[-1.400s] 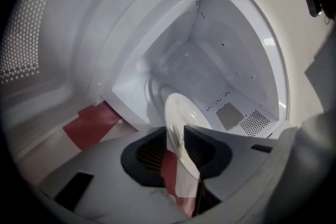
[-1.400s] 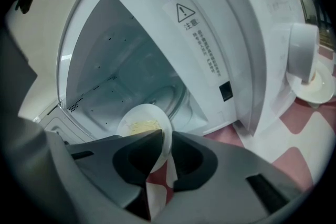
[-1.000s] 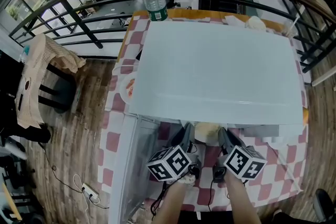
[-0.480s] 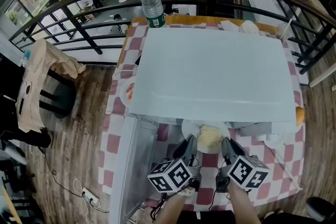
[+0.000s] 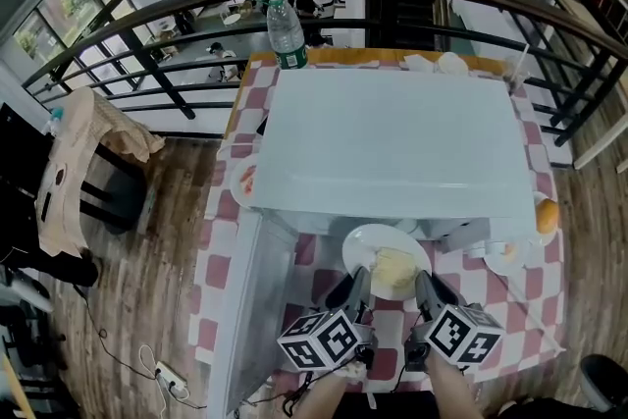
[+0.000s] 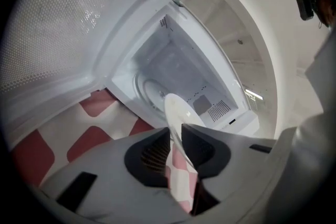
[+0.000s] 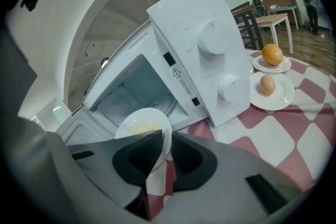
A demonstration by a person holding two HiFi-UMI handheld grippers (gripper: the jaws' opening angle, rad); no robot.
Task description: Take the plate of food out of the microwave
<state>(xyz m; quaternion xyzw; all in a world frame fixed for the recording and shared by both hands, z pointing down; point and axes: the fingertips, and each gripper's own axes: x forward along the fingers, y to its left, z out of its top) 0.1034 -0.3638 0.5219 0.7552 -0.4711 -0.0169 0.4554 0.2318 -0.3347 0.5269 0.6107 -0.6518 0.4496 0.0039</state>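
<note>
Plate of food (image 5: 365, 248) is out in front of the microwave (image 5: 392, 142), held in the air over the checked tabletop (image 5: 530, 294) just ahead of the open cavity. In the head view its far rim lies close to the oven's front edge. It hangs between two grips: the left claw (image 5: 355, 286) bites the near rim on its left side, the right claw (image 5: 424, 284) on its right. That suits a wide, shallow dish, since two holds set apart on the near edge stop it tipping and spilling the pale yellowish food (image 5: 395, 270) heaped in the middle. In the right gripper view the jaws are closed onto the rim, with the plate standing out beyond them. In the left gripper view the thin rim sits between the jaws, pressed against one pad. Those jaws have just been opening a little, so that hold looks the looser of the two. The door (image 5: 240, 309) is swung wide to the left, leaving the way out unobstructed. To the right stand small dishes with an orange (image 5: 547, 214) and an egg (image 7: 267, 84) — I judge the plate wants setting down on bare cloth short of them, held level on the way.
</note>
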